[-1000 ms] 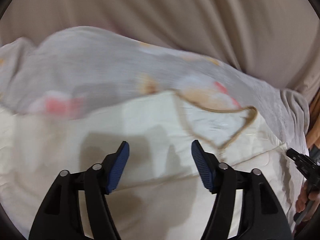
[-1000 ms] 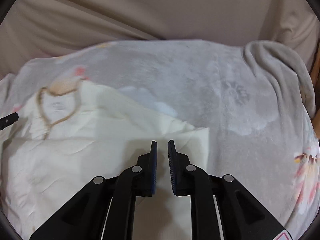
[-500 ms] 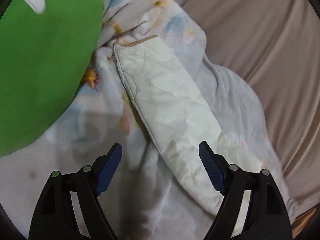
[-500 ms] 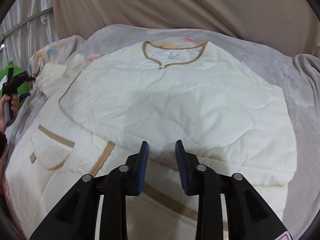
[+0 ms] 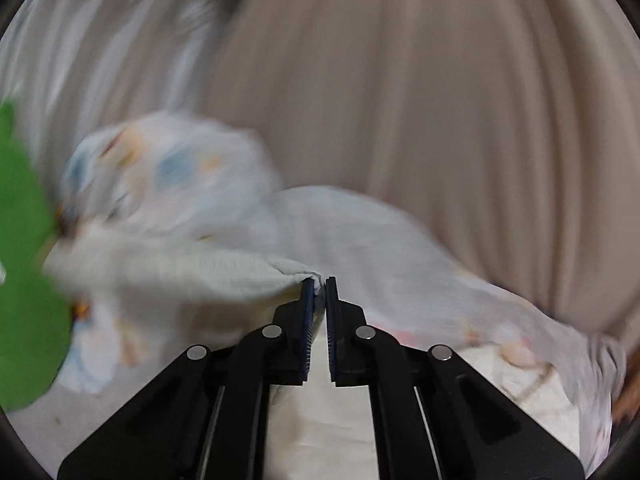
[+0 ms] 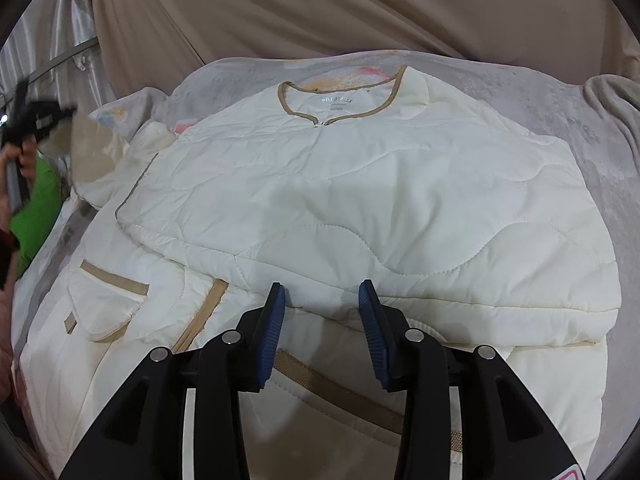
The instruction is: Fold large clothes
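Jacket half folded; left gripper clamps its sleeve, right gripper released; sleeve fold remains.

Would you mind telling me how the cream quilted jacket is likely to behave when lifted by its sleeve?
The jacket will probably drape limply: it lies folded and creased. Its puffy quilting suggests it is light for its bulk. The sleeve pinched by the left gripper already stretches out, so the body would likely trail behind.
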Tool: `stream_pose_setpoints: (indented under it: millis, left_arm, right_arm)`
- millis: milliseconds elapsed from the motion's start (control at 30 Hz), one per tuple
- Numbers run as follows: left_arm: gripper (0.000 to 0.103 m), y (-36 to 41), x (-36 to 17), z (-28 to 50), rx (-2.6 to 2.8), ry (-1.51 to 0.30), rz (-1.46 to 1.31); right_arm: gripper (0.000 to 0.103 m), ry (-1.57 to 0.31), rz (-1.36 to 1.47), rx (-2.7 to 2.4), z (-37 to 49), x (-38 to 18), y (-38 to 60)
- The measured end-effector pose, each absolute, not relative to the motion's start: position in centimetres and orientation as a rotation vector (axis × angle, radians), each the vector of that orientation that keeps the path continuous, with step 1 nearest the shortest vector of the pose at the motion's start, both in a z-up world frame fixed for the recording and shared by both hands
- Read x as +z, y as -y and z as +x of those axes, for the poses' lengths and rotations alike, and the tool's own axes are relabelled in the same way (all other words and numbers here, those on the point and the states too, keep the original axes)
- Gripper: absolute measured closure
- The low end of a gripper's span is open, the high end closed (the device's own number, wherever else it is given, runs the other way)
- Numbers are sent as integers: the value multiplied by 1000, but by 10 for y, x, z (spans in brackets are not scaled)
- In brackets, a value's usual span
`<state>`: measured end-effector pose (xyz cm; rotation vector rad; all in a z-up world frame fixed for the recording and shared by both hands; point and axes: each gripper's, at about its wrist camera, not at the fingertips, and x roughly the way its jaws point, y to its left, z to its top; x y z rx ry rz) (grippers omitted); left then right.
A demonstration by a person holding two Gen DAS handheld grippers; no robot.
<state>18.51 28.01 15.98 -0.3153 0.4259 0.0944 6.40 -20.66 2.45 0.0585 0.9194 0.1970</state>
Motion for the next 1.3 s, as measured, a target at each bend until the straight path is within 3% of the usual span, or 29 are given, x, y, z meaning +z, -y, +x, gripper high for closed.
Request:
stream_pose_setpoints:
  millis: [167,267,433,567,667,767,1067,1167,1233,1300]
  left_arm:
    - [98,-95,192,169,-284,-410,-46]
    - [95,20,151,158,-515,-543,103]
    - [89,101,40,138,-659,-846,223]
    - [60,75,16,119,-652,-908,153]
    - [50,24,30,110,-594,-856,51]
    - [38,-29,43,112,-480,-816,-44]
    - [35,-161,28,151,-273,-870,-410]
    - [39,-161,24,154,-219,-856,-375]
    - [51,-161,25,155,-162,-855,-302]
    - [54,-168,26,151,-140,-855,-286]
  right_arm:
    - [65,-890,129,215,60,33,216]
    - [64,-874,186,198,52,45,229]
    - [61,-846,200,102,24,67,261]
    - [56,-837,171,31,1,75,289]
    - [54,-837,196,37,4,80,302]
    - [46,-821,238,58,26,89,312]
    - [45,-938,469,47,133,50,341]
    - [89,-966,484,103,146,43,325]
    - [92,-896,447,143,137,64,307]
    - [94,-805,400,207,115,97,292]
